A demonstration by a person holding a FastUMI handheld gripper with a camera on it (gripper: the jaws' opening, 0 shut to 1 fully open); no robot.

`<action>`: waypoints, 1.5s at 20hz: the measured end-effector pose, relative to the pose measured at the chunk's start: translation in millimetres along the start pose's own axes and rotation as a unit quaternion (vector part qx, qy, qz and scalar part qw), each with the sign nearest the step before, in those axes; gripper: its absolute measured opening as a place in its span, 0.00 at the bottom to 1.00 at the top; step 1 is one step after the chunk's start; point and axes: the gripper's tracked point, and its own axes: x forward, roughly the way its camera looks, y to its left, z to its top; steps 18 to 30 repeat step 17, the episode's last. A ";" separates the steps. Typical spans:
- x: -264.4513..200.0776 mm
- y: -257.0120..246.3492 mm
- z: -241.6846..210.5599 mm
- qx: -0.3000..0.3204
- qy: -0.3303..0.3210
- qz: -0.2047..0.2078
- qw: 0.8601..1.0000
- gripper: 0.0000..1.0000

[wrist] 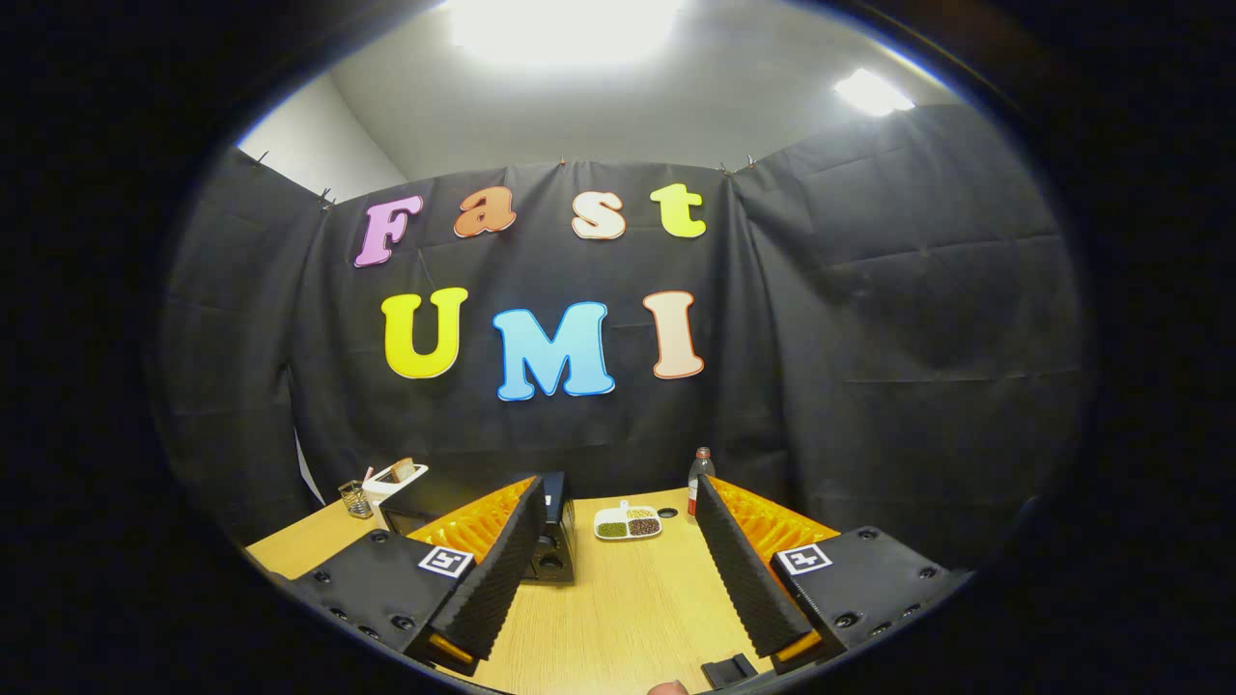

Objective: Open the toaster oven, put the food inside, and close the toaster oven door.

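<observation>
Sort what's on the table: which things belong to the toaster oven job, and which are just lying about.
Job:
- toaster oven, partly behind the left finger
- food in white tray atop the oven
- gripper, open, holding nothing

Lying about:
- divided dish of grains, beyond the fingers
- bottle
- small jar beside the oven

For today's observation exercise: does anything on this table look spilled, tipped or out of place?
Nothing stands out. The gripper is open above the wooden table. The toaster oven, divided dish and bottle all stand upright, with no spill visible.
</observation>
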 end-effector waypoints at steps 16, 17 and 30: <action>15.9 -8.1 11.9 -0.004 -0.026 0.011 1.000 0.98; 17.7 -8.8 13.3 0.001 -0.028 0.011 1.000 0.98; 17.7 -8.8 13.3 0.001 -0.028 0.011 1.000 0.98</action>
